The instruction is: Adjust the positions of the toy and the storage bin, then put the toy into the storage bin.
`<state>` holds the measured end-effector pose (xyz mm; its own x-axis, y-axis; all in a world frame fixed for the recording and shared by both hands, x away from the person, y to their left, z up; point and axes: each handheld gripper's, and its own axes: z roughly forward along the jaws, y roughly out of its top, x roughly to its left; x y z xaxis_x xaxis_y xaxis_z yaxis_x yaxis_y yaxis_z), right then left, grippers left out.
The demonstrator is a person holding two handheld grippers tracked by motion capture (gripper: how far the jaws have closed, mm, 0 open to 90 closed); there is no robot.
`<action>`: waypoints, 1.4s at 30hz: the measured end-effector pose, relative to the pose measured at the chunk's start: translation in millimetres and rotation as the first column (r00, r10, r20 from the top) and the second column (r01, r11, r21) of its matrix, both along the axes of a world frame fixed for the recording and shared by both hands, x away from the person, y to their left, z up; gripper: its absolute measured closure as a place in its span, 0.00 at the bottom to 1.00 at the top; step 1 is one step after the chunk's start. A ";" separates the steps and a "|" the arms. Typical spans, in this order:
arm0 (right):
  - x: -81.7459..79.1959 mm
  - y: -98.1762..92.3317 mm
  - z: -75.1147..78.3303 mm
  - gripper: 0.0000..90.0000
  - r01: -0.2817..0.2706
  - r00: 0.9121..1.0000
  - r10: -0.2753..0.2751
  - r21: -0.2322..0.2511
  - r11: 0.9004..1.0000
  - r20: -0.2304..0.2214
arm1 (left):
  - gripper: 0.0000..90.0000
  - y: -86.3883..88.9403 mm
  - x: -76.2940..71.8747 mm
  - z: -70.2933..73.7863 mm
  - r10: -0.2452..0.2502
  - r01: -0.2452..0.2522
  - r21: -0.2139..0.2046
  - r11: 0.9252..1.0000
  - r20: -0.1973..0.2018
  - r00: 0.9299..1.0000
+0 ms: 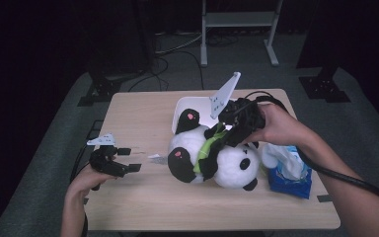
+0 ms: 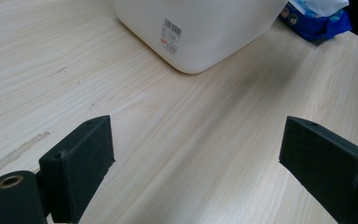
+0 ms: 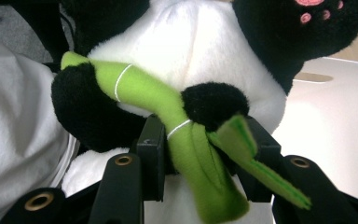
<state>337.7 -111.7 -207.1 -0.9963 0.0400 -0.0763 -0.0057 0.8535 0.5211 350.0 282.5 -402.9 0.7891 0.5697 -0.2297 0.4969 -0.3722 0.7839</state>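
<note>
At the centre of the high view, our right gripper (image 1: pixel 227 134) clamps the plush panda's (image 1: pixel 227 163) green felt bamboo stalk (image 3: pixel 186 140); lower left, our left gripper (image 1: pixel 123 160) rests wide apart on the pale wooden table (image 1: pixel 143 197).

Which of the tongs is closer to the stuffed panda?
Right. The right tongs grip the panda at its green bamboo stalk; the left tongs rest open, off to its left.

Big soft panda toy (image 1: pixel 212 158), black & white fur, pink pads on its feet. It lies on its back on the table, head toward the person, feet up & away. It hugs a green bamboo stalk (image 3: pixel 168 105) w/ white rings across its tummy; leaves hang at one end.
</note>
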 end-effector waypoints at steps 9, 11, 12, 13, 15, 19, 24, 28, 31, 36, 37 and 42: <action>10.7 -4.4 17.9 0.64 0.023 0.999 -0.023 -0.006 1.000 0.023 | 0.10 1.9 2.9 -3.7 0.006 -0.006 -0.001 1.000 -0.013 1.000; 13.5 -5.1 20.0 0.64 0.033 0.999 -0.033 -0.013 0.999 0.023 | 0.10 1.5 3.0 -3.8 0.004 -0.004 -0.004 1.000 -0.014 1.000; 15.4 -5.8 21.1 0.64 0.038 0.999 -0.038 -0.017 0.999 0.023 | 0.10 1.3 3.0 -3.9 0.004 -0.004 -0.005 1.000 -0.014 1.000; 17.5 -6.6 22.3 0.64 0.043 0.999 -0.043 -0.017 0.999 0.026 | 0.10 1.2 3.2 -4.1 0.004 -0.004 -0.006 1.000 -0.013 1.000; 21.3 -8.6 24.3 0.64 0.054 0.998 -0.053 -0.014 0.998 0.028 | 0.10 1.2 3.5 -4.6 0.002 -0.003 -0.004 1.000 -0.013 1.000; 29.6 -13.0 29.0 0.64 0.074 0.997 -0.073 -0.010 0.997 0.035 | 0.10 1.8 4.3 -5.5 0.002 -0.002 -0.007 1.000 -0.016 1.000; 37.4 -15.9 31.3 0.64 0.088 0.995 -0.088 -0.013 0.996 0.042 | 0.10 -0.5 5.1 -7.0 -0.002 0.002 -0.012 1.000 -0.022 1.000; 43.0 -15.3 33.9 0.64 0.086 0.995 -0.085 -0.019 0.996 0.050 | 0.10 -1.5 6.2 -8.5 -0.006 0.005 -0.012 1.000 -0.027 1.000; 48.5 -13.9 38.0 0.64 0.082 0.995 -0.081 -0.012 0.997 0.050 | 0.10 -0.8 6.5 -9.4 -0.003 0.003 -0.009 1.000 -0.031 1.000; 56.7 -11.4 43.1 0.64 0.079 0.995 -0.078 -0.017 0.997 0.063 | 0.10 -0.1 7.1 -9.0 -0.001 0.001 -0.011 1.000 -0.028 1.000; 59.4 -11.1 43.5 0.64 0.082 0.995 -0.081 -0.017 0.996 0.060 | 0.10 0.1 7.2 -8.7 0.000 0.000 -0.012 1.000 -0.028 1.000; 71.9 -10.8 43.7 0.64 0.100 0.993 -0.098 -0.026 0.995 0.060 | 0.10 -0.4 8.2 -9.5 -0.002 0.002 -0.011 1.000 -0.031 1.000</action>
<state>409.6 -122.5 -163.4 -0.9813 0.1350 -0.1369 0.0498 0.8661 0.4975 358.2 282.1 -412.4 0.7829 0.5654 -0.2596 0.5198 -0.3651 0.7723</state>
